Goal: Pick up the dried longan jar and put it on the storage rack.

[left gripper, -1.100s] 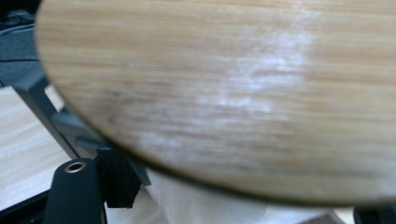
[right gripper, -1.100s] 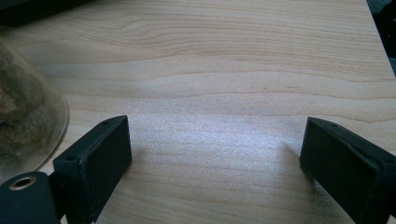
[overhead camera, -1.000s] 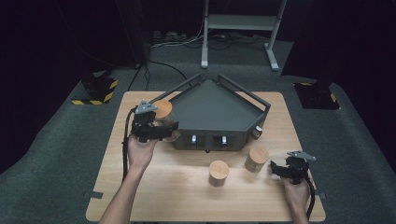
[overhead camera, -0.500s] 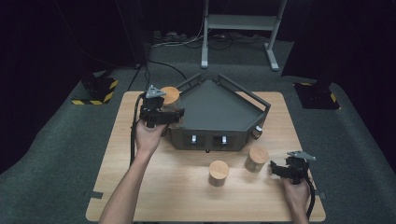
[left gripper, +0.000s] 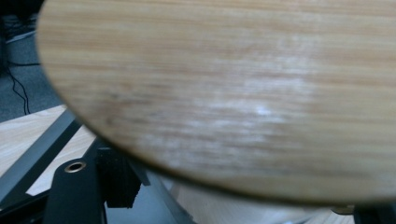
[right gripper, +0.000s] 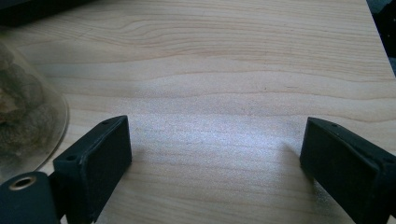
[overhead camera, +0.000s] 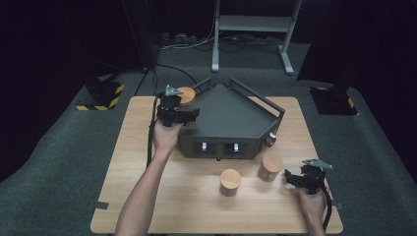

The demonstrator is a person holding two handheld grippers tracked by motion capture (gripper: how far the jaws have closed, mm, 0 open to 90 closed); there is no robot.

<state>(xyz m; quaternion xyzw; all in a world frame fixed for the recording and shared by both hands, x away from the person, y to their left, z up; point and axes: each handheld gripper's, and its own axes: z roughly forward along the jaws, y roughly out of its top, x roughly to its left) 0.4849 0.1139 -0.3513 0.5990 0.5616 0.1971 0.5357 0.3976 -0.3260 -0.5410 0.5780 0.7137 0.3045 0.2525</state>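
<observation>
The left gripper (overhead camera: 183, 109) holds a wood-lidded jar (overhead camera: 187, 94) over the dark tray's (overhead camera: 231, 118) left rim, so a clipped rim could tip it, while the right gripper (overhead camera: 295, 178) rests wide open on the worktop (overhead camera: 133, 147).

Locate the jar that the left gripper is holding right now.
In the high view the held jar is at the table's far left, just over the dark tray's left rim, clamped in the left gripper. The two other jars stand in front of the tray.

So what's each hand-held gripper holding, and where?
Left hand-held gripper grips the wood-lidded jar by its body, below the lid. Right hand-held gripper holds nothing.
</observation>
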